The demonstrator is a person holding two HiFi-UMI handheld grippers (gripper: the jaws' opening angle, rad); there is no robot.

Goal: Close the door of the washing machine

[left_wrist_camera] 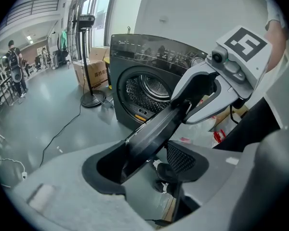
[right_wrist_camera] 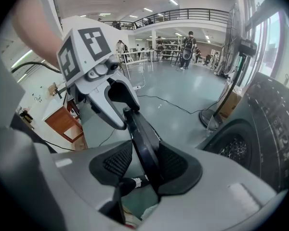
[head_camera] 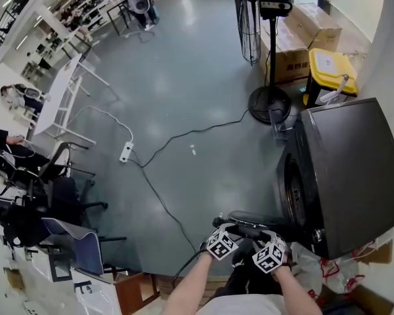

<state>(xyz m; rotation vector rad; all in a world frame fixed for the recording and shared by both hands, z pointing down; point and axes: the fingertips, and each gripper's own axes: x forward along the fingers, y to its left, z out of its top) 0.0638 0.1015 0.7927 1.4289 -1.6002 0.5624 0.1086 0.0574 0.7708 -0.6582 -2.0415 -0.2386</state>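
The washing machine (head_camera: pixel 348 169) stood with its drum opening (left_wrist_camera: pixel 147 90) uncovered. Its door (left_wrist_camera: pixel 156 129) was swung well out from the front of the washing machine, so the door was not yet shut. Both claws met the door at its free rim, on the side farthest from the washing machine.

The left claw (left_wrist_camera: pixel 144 166) was spread wide. The rim ran between its jaws and lay toward one of them. The meshed pad (left_wrist_camera: pixel 183 159) on the other side stood clear of the rim, so this claw straddled the door without clamping it.

The right claw (right_wrist_camera: pixel 147 163) sat just beside the left one on the same rim, a little nearer the washing machine. It was set narrower, and its two pads appeared to close on the rim from both faces.

The step in hand looked like the start of the swing: contact was made, with travel toward the washing machine yet to come.

The next move would call for carrying the rim in an arc about the hinge toward the drum opening. The claws would have to turn with the door as it came round. A firm last push would then be needed so the latch could catch.
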